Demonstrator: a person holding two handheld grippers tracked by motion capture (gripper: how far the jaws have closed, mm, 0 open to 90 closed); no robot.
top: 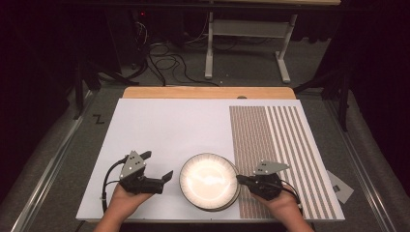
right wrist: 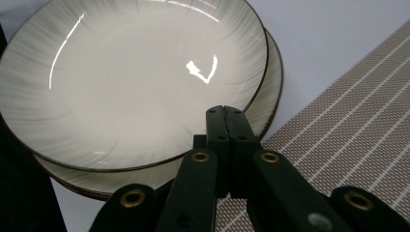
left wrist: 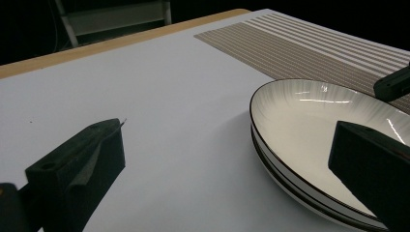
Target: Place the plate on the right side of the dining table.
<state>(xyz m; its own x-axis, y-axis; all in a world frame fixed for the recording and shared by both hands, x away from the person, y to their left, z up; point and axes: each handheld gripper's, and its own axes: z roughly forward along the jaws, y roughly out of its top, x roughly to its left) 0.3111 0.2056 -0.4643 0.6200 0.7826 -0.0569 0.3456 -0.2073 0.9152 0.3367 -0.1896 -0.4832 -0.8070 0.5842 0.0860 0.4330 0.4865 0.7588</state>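
Note:
A stack of white plates with thin dark rims [top: 209, 181] lies near the front edge of the white board [top: 164, 125]. My left gripper [top: 157, 165] is just left of the stack, open wide with nothing between its jaws. In the left gripper view its jaws [left wrist: 227, 130] frame bare board, with the plates [left wrist: 314, 125] to their right. My right gripper [top: 240, 179] is at the stack's right edge, shut and empty. In the right gripper view its closed tips [right wrist: 226, 113] hang over the rim of the top plate [right wrist: 135, 82]; a lower plate [right wrist: 273, 82] sticks out beneath.
A brown striped placemat [top: 280, 154] covers the board's right part, beside the plates [right wrist: 348, 130] [left wrist: 309, 48]. A wooden table edge [top: 208, 93] runs along the back. A small grey card [top: 341, 186] lies off the board at right. Cables and a white metal stand [top: 246, 43] are on the floor beyond.

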